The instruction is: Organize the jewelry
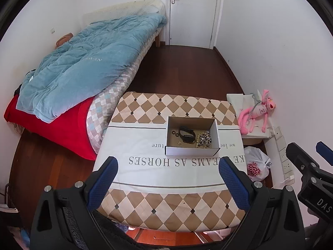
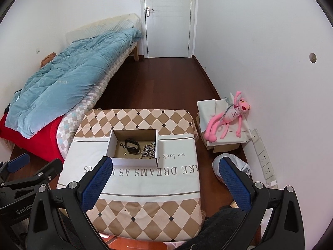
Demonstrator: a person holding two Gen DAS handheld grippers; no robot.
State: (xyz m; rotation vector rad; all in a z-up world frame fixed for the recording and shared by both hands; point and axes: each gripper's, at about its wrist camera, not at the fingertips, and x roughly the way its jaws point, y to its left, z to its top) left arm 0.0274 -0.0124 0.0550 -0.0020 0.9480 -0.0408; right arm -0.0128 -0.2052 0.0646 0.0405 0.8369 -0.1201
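A shallow white cardboard box (image 1: 192,151) (image 2: 133,162) sits on the cloth-covered table (image 1: 158,175) (image 2: 145,179). Inside lie a black watch (image 1: 187,134) (image 2: 132,145), a beaded bracelet of silver and wooden beads (image 1: 204,139) (image 2: 148,151), small black rings (image 1: 174,133) (image 2: 122,145) and small gold earrings (image 1: 179,143) (image 2: 125,154). My left gripper (image 1: 167,166) is open and empty, held above the table's near half. My right gripper (image 2: 164,166) is open and empty, to the right of the box. Each gripper shows at the edge of the other's view.
A bed with a blue quilt (image 1: 87,66) and red blanket (image 1: 54,127) stands left of the table. A pink plush toy (image 1: 257,112) (image 2: 228,116) lies on a cardboard box by the right wall. A plastic bag (image 1: 257,164) sits on the floor. A shut door (image 2: 167,16) is at the back.
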